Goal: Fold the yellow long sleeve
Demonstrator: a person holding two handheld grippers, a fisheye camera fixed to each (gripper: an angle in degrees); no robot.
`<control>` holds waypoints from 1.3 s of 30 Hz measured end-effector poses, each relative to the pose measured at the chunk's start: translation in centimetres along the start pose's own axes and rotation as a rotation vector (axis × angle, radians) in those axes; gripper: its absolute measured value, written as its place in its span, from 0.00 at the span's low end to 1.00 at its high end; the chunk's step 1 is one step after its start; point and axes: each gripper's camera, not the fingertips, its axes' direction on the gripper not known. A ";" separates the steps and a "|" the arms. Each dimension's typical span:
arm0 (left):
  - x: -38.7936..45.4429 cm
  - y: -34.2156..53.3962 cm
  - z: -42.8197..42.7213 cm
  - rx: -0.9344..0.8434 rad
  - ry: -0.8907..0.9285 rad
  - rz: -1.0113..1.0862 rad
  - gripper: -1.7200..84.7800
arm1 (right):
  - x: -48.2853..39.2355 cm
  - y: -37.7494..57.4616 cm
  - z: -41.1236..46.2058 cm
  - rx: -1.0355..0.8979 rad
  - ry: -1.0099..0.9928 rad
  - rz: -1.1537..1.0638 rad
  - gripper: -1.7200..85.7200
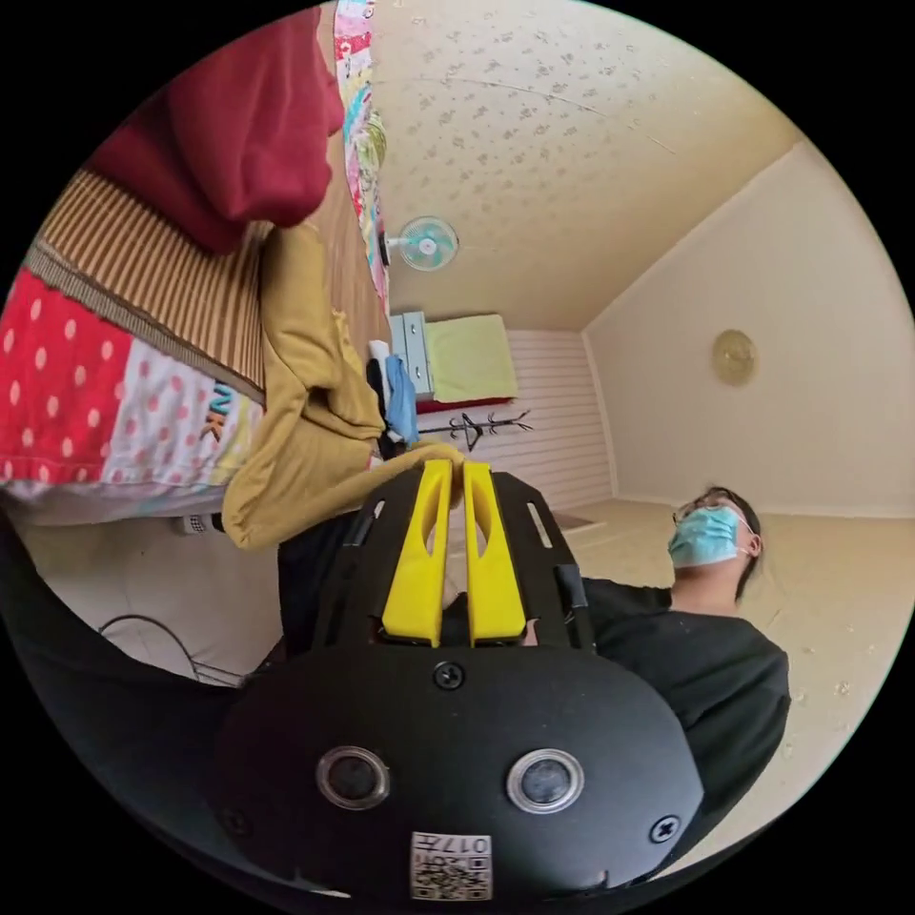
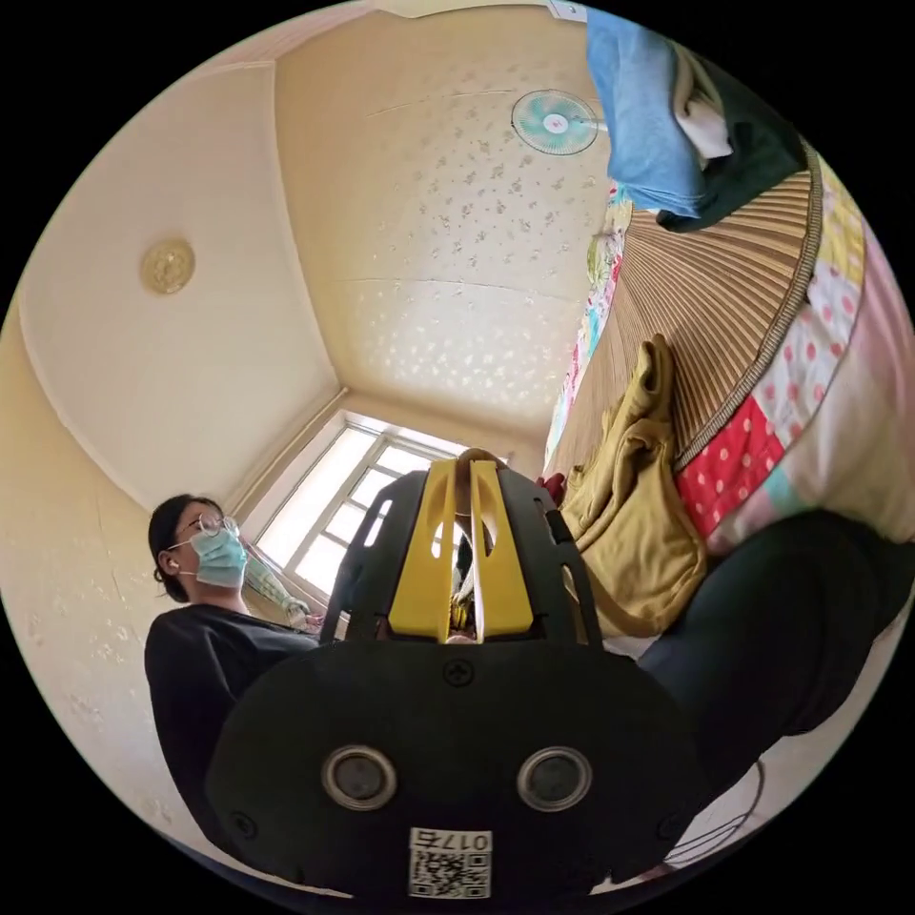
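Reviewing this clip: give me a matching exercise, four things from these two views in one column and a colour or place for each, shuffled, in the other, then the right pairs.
Things
1. long sleeve
2. hooded garment
3. wall fan
4. left hand-held gripper

Colour or place
A. dark red, lying on the striped mat
B. mounted high on the wall, by the ceiling
C. mustard yellow, hanging over the bed's edge
D. jaws closed on a fold of yellow fabric

Pairs: 1-C, 2-A, 3-B, 4-D
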 end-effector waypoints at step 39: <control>-8.0 0.6 17.6 0.067 -0.558 0.127 0.09 | 3.5 10.6 70.3 -1.264 1.043 -0.251 0.26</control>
